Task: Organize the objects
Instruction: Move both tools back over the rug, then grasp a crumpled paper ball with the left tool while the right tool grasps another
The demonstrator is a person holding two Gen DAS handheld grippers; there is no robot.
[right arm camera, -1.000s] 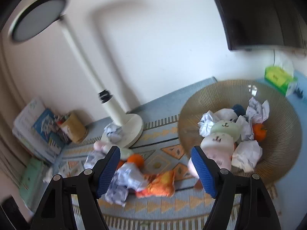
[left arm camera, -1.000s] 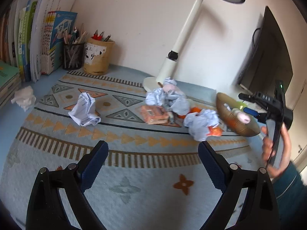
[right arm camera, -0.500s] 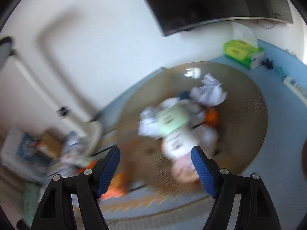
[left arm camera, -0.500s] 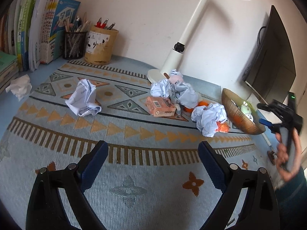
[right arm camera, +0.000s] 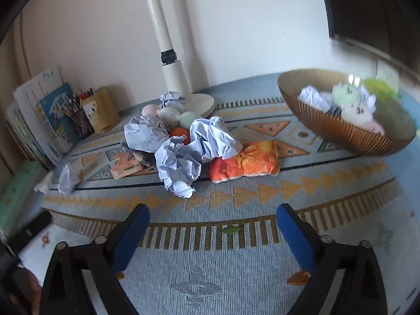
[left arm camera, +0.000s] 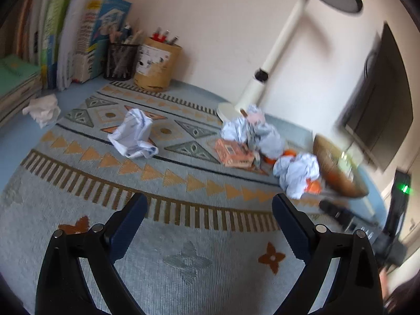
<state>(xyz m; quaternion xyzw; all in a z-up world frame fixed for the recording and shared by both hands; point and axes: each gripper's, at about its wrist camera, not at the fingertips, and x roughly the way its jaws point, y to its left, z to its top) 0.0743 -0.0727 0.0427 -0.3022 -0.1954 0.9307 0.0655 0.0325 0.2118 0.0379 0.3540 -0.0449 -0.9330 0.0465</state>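
Observation:
A heap of crumpled paper balls [right arm camera: 181, 157], an orange pouch [right arm camera: 244, 161], an orange fruit [right arm camera: 179, 134] and pale soft toys [right arm camera: 170, 115] lies mid-mat in the right wrist view. My right gripper [right arm camera: 212, 232] hovers near the mat's front, its jaws opening wide with nothing between them. The ribbed brown bowl [right arm camera: 349, 134] at the right holds paper and soft toys. In the left wrist view my left gripper [left arm camera: 208, 220] stands open and empty over the mat, with a lone paper ball [left arm camera: 134, 134], an orange box [left arm camera: 233, 153] and the bowl [left arm camera: 338, 176] beyond.
A white lamp [left arm camera: 262, 78] stands at the back wall. Books [left arm camera: 65, 39] and two pen holders [left arm camera: 155, 65] fill the back left, with a crumpled tissue [left arm camera: 43, 109] beside them. A dark monitor [left arm camera: 378, 99] stands at the right. The patterned mat [right arm camera: 210, 275] covers the desk.
My right gripper swung away from above the bowl, down and toward the paper heap, and its jaws opened wider. The left gripper stayed open and rolled a little.

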